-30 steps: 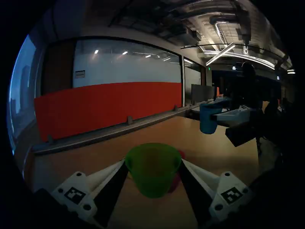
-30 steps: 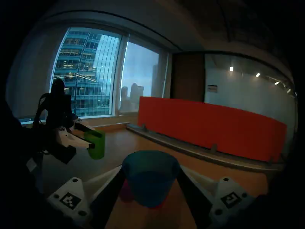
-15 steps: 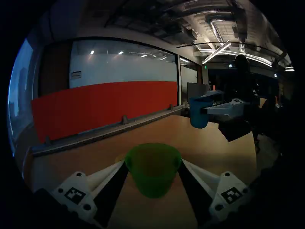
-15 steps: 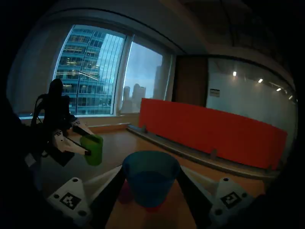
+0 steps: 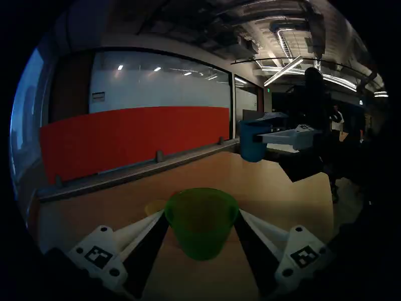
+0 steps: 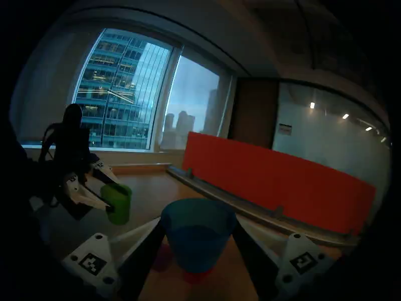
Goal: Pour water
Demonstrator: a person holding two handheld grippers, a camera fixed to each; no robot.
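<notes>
Over the last second the blue cup (image 5: pixel 250 141) has slid left and climbed in the left gripper view, and the green cup (image 6: pixel 116 203) has sunk a little in the right gripper view. The two cups are being drawn together, blue above green.

The left gripper (image 5: pixel 201 216) is closed on the green cup, one finger against each side, holding it upright above the wooden table (image 5: pixel 270 183). The right gripper (image 6: pixel 198 220) clamps the blue cup the same way, also upright and off the table. A darker band inside the blue cup may be water, though the light is too dim to be sure.

This looks like the approach before pouring: the cups are near each other but apart, and nothing is tipped yet. The next move calls for bringing the blue cup's lip over the green cup's mouth and tilting it slowly, while the left gripper keeps the green cup level and steady.
</notes>
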